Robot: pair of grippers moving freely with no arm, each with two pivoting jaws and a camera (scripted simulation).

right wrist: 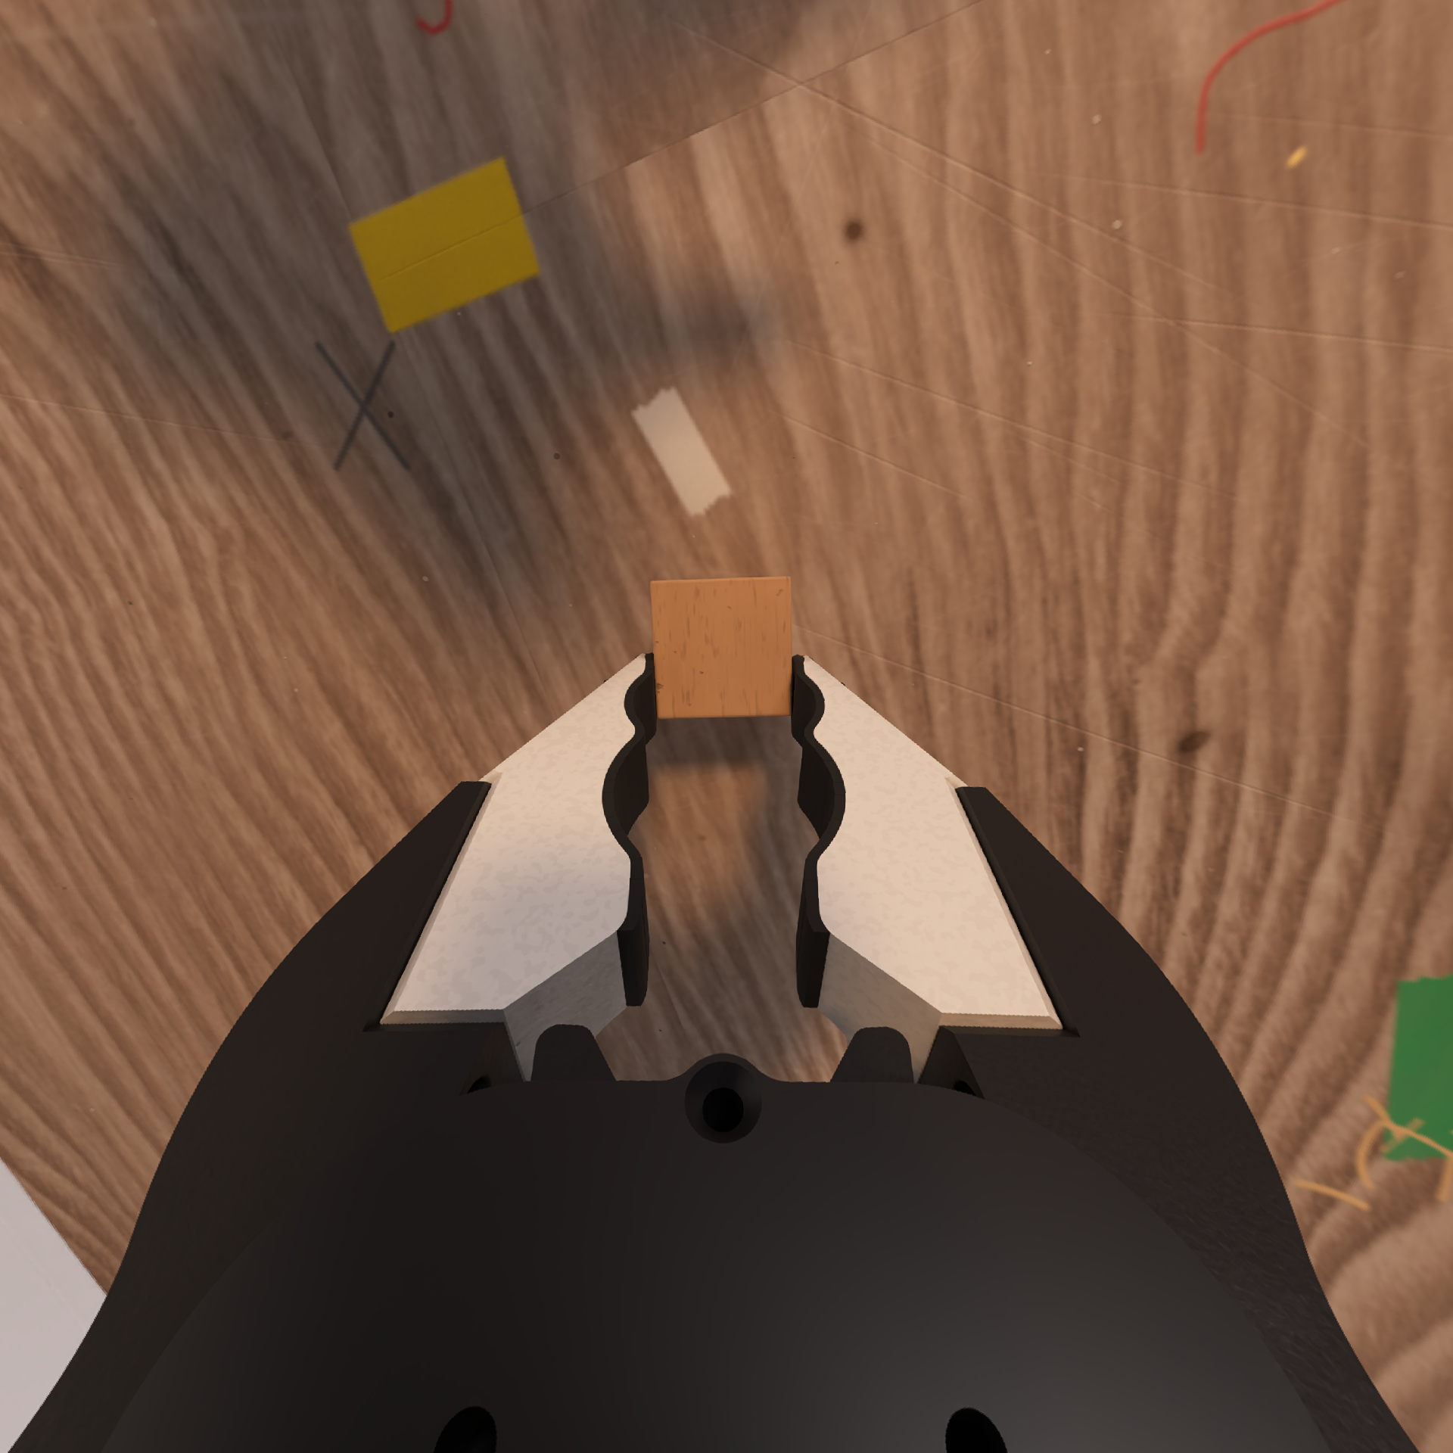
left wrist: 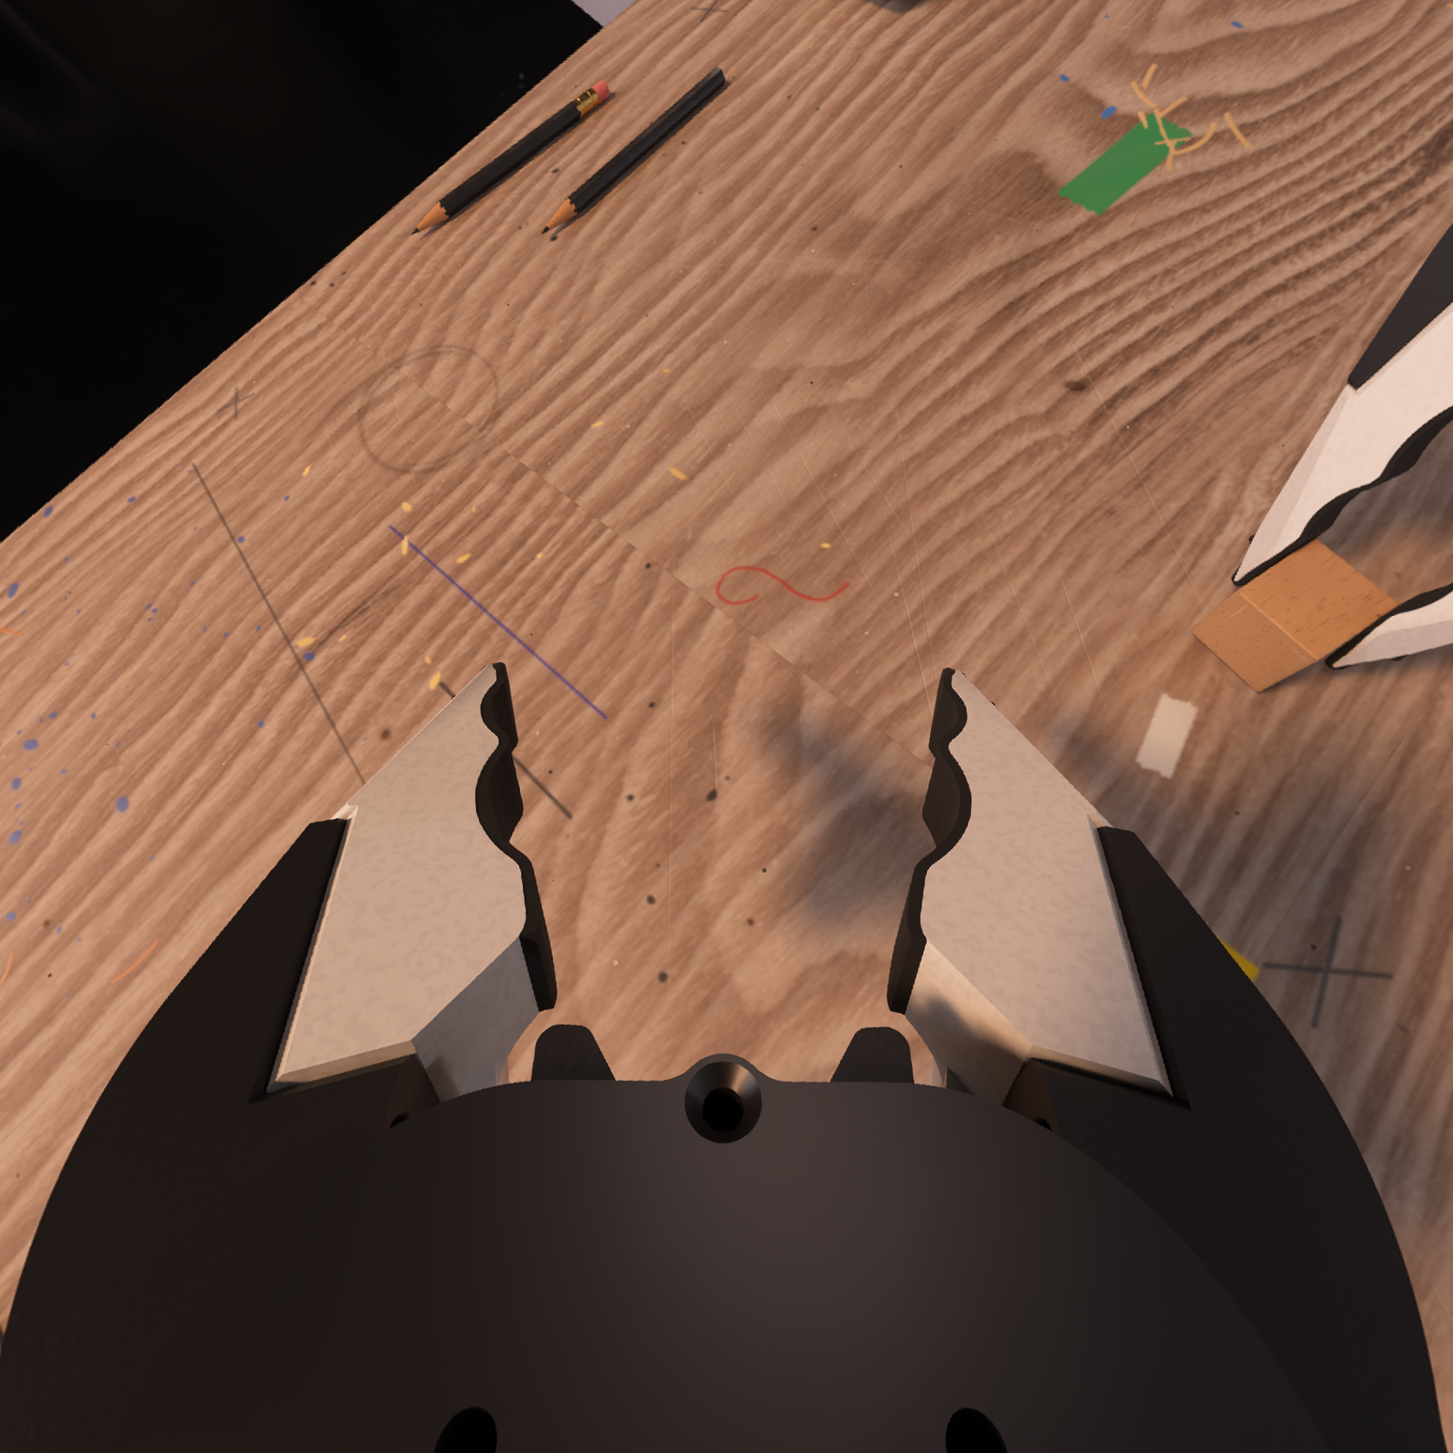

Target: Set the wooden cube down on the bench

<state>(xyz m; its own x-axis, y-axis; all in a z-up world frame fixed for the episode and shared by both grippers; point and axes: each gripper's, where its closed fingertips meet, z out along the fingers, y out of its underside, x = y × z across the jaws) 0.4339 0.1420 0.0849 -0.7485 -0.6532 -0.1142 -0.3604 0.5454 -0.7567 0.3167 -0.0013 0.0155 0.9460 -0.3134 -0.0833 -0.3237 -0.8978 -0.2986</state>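
Observation:
The wooden cube (right wrist: 719,629) is a small light-orange block held between the fingertips of my right gripper (right wrist: 723,670), which is shut on its two sides. It is low over the wooden bench (right wrist: 1022,550), with a shadow just under it; I cannot tell whether it touches. In the left wrist view the cube (left wrist: 1258,649) and the right gripper (left wrist: 1293,621) show at the far right. My left gripper (left wrist: 723,672) is open and empty above the bench (left wrist: 786,354), left of the cube.
Two black pencils (left wrist: 519,153) (left wrist: 641,145) lie near the bench's far left edge, with darkness beyond. A green tape patch (left wrist: 1120,165), a yellow patch (right wrist: 444,244) and a pale tape strip (right wrist: 680,452) lie flat on the bench.

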